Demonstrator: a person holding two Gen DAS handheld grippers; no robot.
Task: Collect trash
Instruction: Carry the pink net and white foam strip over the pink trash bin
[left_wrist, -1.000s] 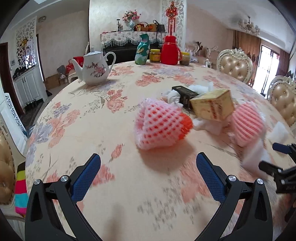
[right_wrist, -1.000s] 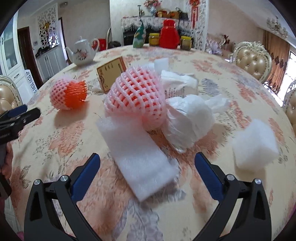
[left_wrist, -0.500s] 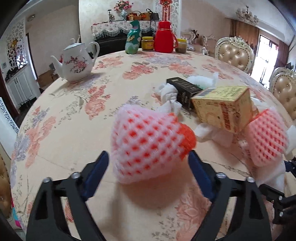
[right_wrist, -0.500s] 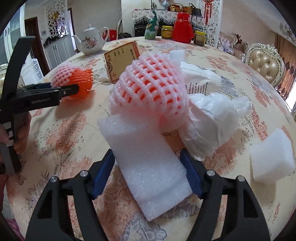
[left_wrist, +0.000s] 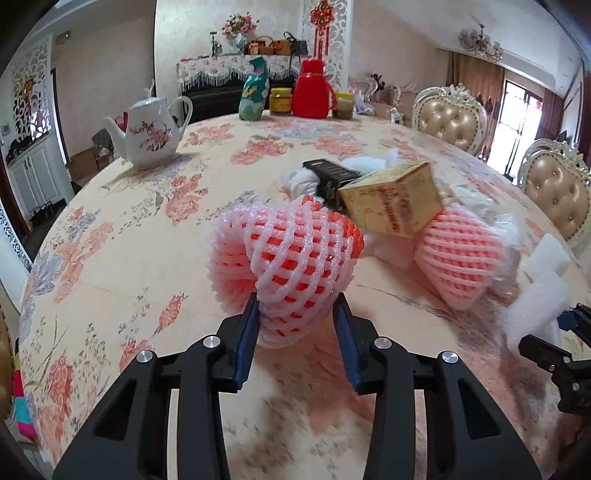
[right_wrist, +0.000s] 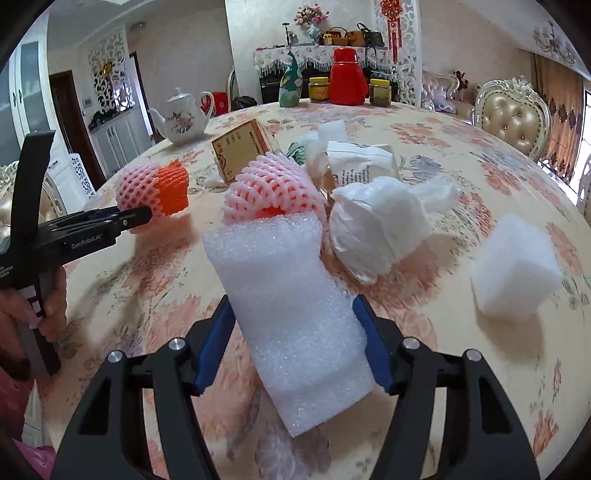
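Note:
My left gripper (left_wrist: 297, 325) is shut on a pink foam fruit net with an orange core (left_wrist: 291, 258), gripped at its near end; it also shows in the right wrist view (right_wrist: 155, 194). My right gripper (right_wrist: 293, 332) is shut on a white foam sheet (right_wrist: 291, 306) that lies lengthwise between its fingers, lifted slightly off the floral tablecloth (right_wrist: 461, 177). A second pink net (right_wrist: 273, 192) sits just behind the sheet. A yellow carton (left_wrist: 391, 201), a black box (left_wrist: 328, 175), crumpled white plastic (right_wrist: 376, 229) and a white foam block (right_wrist: 515, 266) lie around.
A floral teapot (left_wrist: 149, 133) stands at the far left. A red thermos (left_wrist: 314, 90), a green bottle (left_wrist: 253, 90) and jars (left_wrist: 280, 101) stand at the table's far edge. Padded chairs (left_wrist: 450, 118) ring the right side.
Both grippers moved forward and closed: the left onto the pink-and-orange net, the right onto the white foam sheet.

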